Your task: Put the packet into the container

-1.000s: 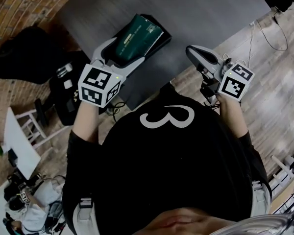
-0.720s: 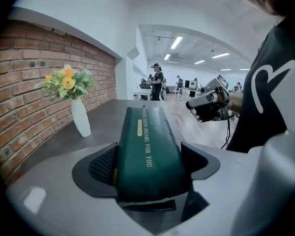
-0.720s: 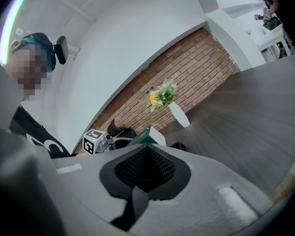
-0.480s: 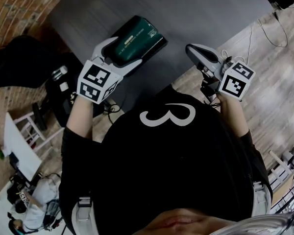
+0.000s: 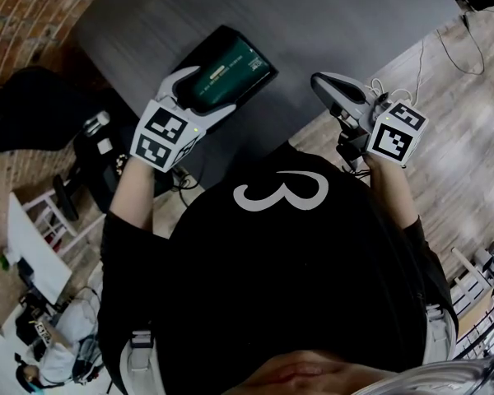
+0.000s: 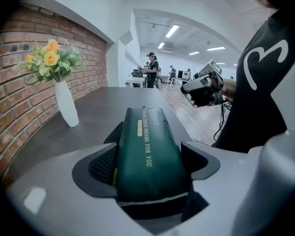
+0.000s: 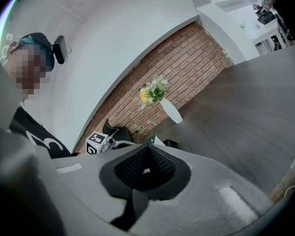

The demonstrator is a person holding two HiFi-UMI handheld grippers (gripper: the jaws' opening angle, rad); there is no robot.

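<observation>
A dark green packet (image 5: 226,76) with gold lettering is held lengthwise by my left gripper (image 5: 199,99), whose jaws are shut on its near end. The packet lies over a black container (image 5: 206,44) on the dark table, and its far end reaches the container's far side. In the left gripper view the packet (image 6: 147,156) fills the gap of the left gripper (image 6: 150,166), and a black container edge (image 6: 113,134) shows beside it. My right gripper (image 5: 333,89) hovers at the table's near edge, shut and empty. In its own view the right gripper (image 7: 146,168) has its pads together.
A white vase of flowers (image 6: 64,102) stands at the table's far side by the brick wall; the vase (image 7: 171,111) also shows in the right gripper view. The grey table (image 5: 329,15) stretches beyond the container. Cables lie on the wood floor (image 5: 445,64).
The left gripper and the packet have shifted slightly left over the container. The right gripper has hardly moved.
</observation>
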